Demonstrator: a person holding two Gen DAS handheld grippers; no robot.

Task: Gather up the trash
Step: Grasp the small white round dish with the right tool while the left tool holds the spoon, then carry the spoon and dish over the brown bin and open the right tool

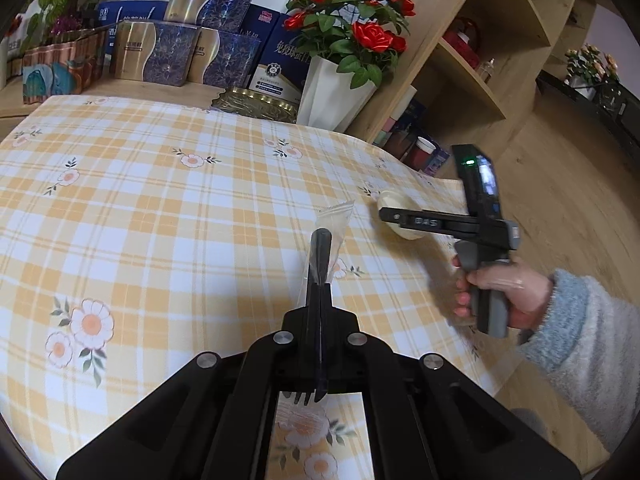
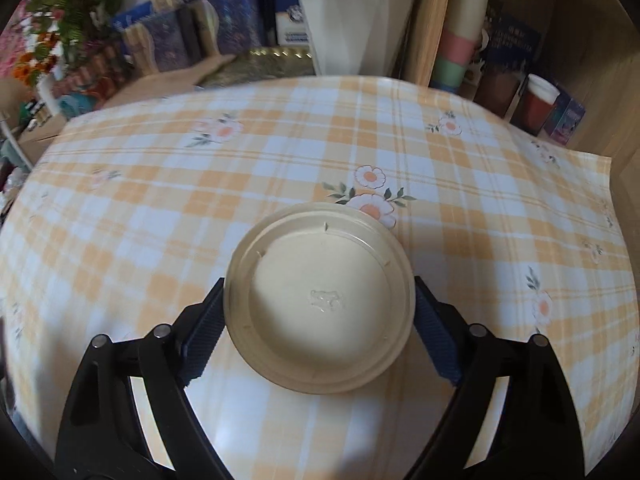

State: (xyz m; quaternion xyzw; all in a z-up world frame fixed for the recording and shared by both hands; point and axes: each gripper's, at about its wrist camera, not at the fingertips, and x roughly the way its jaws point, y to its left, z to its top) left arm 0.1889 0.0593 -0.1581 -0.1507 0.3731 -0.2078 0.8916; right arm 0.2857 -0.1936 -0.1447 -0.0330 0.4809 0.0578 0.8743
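Observation:
My left gripper (image 1: 321,240) is shut on a clear plastic cutlery packet (image 1: 335,220) with a black fork and knife inside, held just above the yellow checked tablecloth (image 1: 160,208). My right gripper (image 2: 319,300) is shut on a cream paper bowl (image 2: 320,296), turned bottom-up toward the camera, with the blue pads (image 2: 204,336) pressing on its rim at both sides. In the left wrist view the right gripper (image 1: 396,216) holds that bowl (image 1: 394,204) near the table's right edge, to the right of the packet.
A white vase of red roses (image 1: 340,88), a gold tray (image 1: 256,104) and blue and gold boxes (image 1: 188,56) stand at the table's far edge. A wooden shelf (image 1: 472,60) with cups and boxes stands to the right. Wooden floor lies beyond.

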